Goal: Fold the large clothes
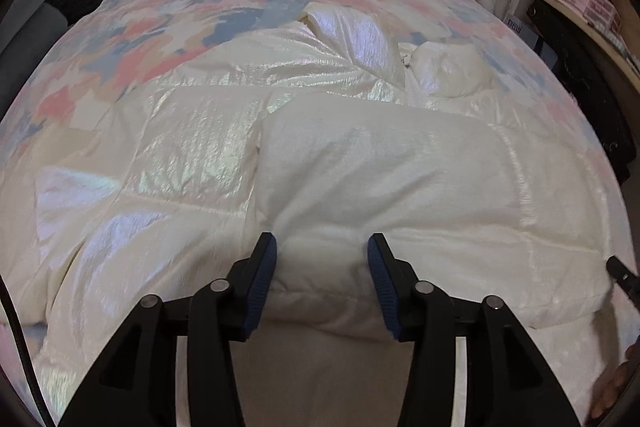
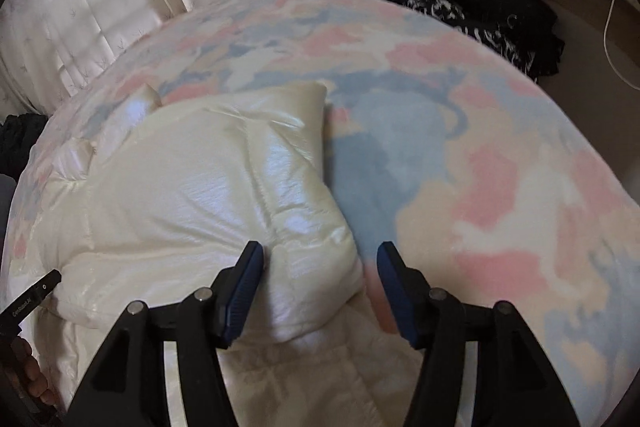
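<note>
Left wrist view
Jacket: a cream, shiny quilted jacket (image 1: 320,155) lies spread on a bed cover (image 1: 132,39) patterned pink, blue and cream.
Left gripper (image 1: 322,255): jaws apart, straddling a folded edge of the jacket; whether the blue pads press it I cannot tell.
Cut off: the other gripper shows only as a black tip at the right rim, with part of a hand below it.
Writing: a box (image 1: 516,27) by the shelf carries print too small to read.

Right wrist view
Jacket: its puffy corner (image 2: 224,187) lies at lower left.
Right gripper (image 2: 320,259): jaws apart; the left pad touches the jacket fold, the right pad stands clear over the cover.
Hard to make out: the frame is blurred.
Writing: small lettering on the left gripper's tip (image 2: 30,301), unreadable.
</note>
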A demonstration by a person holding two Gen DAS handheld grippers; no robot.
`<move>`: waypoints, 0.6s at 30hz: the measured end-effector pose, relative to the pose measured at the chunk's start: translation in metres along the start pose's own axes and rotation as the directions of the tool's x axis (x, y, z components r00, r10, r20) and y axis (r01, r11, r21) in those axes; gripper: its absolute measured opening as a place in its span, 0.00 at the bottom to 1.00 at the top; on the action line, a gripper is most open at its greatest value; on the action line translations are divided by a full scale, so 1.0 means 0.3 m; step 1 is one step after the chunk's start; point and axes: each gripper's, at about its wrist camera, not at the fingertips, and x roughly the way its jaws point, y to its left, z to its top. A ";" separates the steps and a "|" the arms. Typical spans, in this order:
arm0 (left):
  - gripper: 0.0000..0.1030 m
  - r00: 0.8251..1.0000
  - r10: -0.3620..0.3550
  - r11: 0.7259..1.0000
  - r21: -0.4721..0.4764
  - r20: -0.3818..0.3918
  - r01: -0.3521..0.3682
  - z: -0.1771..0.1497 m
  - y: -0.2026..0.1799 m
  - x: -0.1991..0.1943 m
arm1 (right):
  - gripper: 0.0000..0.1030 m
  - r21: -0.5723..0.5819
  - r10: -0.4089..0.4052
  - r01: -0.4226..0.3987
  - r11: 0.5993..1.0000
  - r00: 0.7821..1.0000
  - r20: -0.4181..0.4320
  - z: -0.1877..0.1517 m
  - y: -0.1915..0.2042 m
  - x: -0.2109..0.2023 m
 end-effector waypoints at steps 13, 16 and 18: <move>0.48 1.000 0.002 1.000 -0.023 0.026 -0.001 -0.166 0.089 -0.282 | 0.57 -0.012 0.196 -0.196 0.981 0.980 0.031 -0.136 0.160 -0.228; 0.48 1.000 0.018 1.000 -0.020 0.024 -0.017 -0.209 0.115 -0.341 | 0.57 -0.033 0.213 -0.212 0.977 0.976 0.043 -0.177 0.208 -0.296; 0.52 0.999 0.031 0.999 -0.019 0.033 -0.030 -0.243 0.131 -0.385 | 0.57 -0.039 0.223 -0.221 0.974 0.973 0.056 -0.203 0.228 -0.345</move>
